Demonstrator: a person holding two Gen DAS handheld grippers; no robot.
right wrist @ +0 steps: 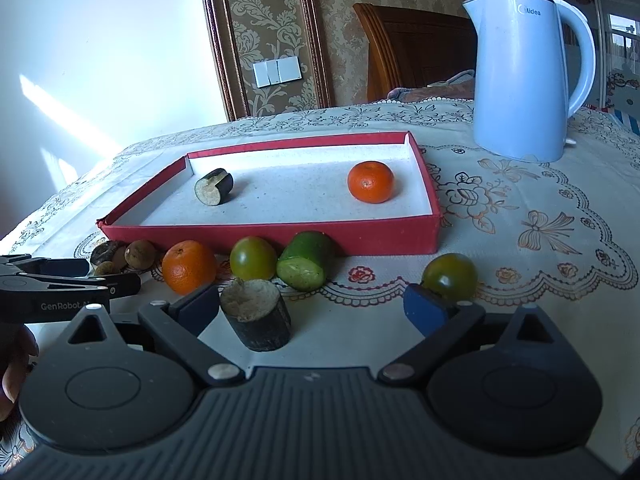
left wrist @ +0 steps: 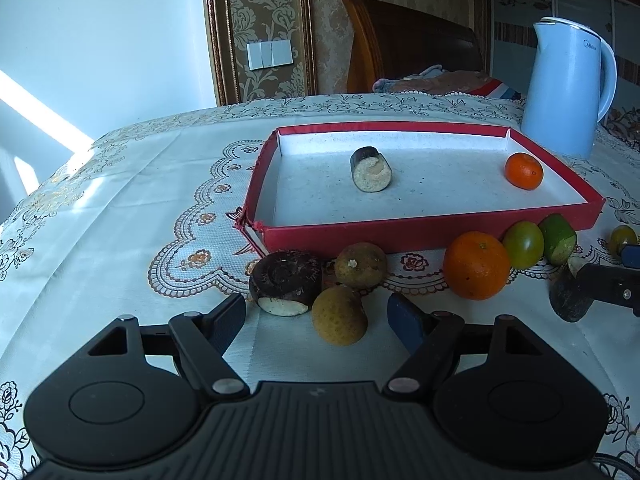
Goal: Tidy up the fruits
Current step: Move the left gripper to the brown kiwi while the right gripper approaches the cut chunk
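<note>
A red tray point(left wrist: 424, 230) point(right wrist: 280, 236) holds a cut eggplant piece point(left wrist: 370, 170) point(right wrist: 214, 187) and a tangerine point(left wrist: 523, 171) point(right wrist: 371, 181). In front of it lie a dark mushroom-like piece point(left wrist: 286, 282), two brownish fruits point(left wrist: 360, 266), an orange point(left wrist: 476, 265) point(right wrist: 188, 266), green tomatoes point(right wrist: 253, 256) point(right wrist: 450, 276) and a cucumber piece point(right wrist: 306, 266). My left gripper point(left wrist: 317, 322) is open around a yellow-brown fruit point(left wrist: 339, 315), with gaps on both sides. My right gripper point(right wrist: 310, 306) is open; an eggplant stub point(right wrist: 258, 316) stands between its fingers, close to the left one.
A light blue kettle point(right wrist: 524, 76) point(left wrist: 566, 88) stands behind the tray at the right. A lace tablecloth point(right wrist: 540, 240) covers the table. A hand point(right wrist: 16, 368) shows at the left edge of the right wrist view. A wall and a wooden headboard point(left wrist: 412, 40) lie beyond the table.
</note>
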